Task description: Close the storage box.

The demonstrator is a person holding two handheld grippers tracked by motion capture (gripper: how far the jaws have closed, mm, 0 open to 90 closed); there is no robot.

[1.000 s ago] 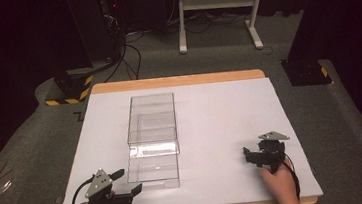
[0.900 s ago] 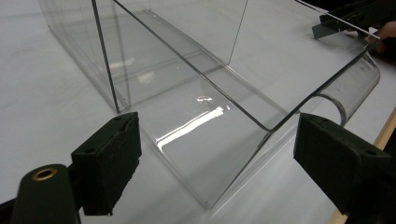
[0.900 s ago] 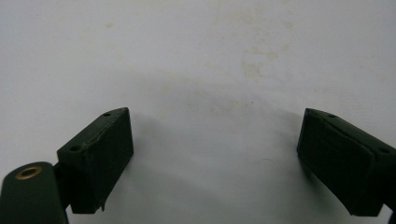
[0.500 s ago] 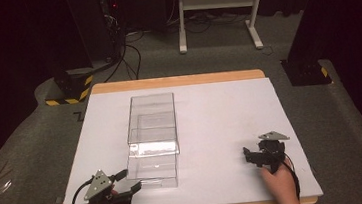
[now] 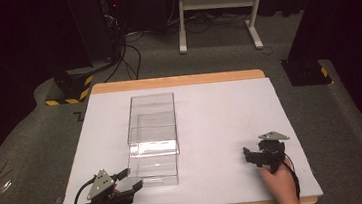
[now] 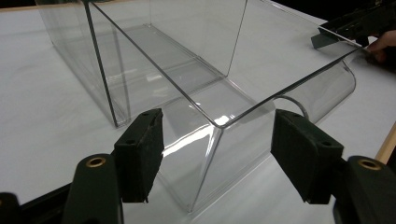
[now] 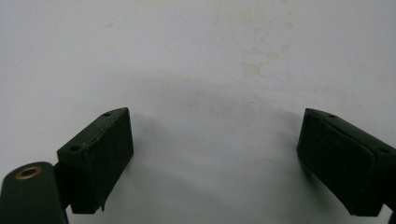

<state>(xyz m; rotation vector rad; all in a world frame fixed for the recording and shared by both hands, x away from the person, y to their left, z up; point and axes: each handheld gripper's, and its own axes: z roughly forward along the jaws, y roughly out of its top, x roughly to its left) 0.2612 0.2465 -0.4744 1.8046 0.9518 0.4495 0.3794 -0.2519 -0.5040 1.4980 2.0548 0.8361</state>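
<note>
Closing in: the left gripper has drawn its jaws together since a second ago, and they are closing around the near corner of the clear plastic box, pads not yet pressing its glossy walls. Long and straight-edged, the box lies left of centre on the matte white table. Well apart, the right gripper rests with jaws released over bare, faintly stained surface.
</note>
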